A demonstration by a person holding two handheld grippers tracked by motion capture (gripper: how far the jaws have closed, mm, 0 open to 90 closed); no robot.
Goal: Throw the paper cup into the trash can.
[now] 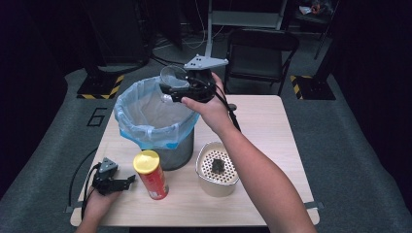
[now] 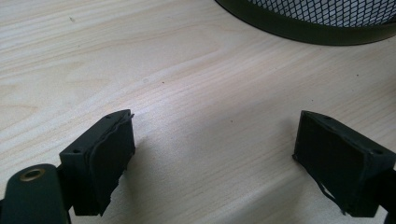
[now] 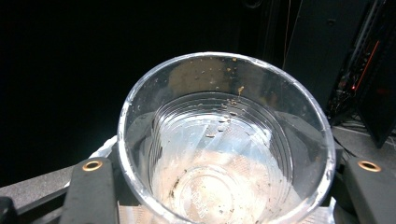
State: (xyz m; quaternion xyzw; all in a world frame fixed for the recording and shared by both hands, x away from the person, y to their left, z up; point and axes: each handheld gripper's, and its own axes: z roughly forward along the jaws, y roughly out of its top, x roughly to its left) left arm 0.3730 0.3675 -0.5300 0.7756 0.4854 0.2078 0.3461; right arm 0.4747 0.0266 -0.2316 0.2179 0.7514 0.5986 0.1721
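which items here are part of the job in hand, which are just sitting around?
In the job:
- clear plastic cup, clamped in the right gripper
- lined waste bin, the cup held above its rim

Just sitting there:
- red chip can
- cream perforated container
- left gripper, open, resting on the table
- folding chair behind

Light wood-grain table (image 1: 272,126), squarish, rounded corners, standing on grey floor (image 1: 350,160). Directly on it: mesh waste bin (image 1: 172,155) with blue liner, at about 10 o'clock from table centre. Red crisp tube (image 1: 153,177) with yellow lid, upright, at 7 o'clock, just beside the bin's base. Cream container (image 1: 216,187) with perforated insert at 6 o'clock, near the bin.
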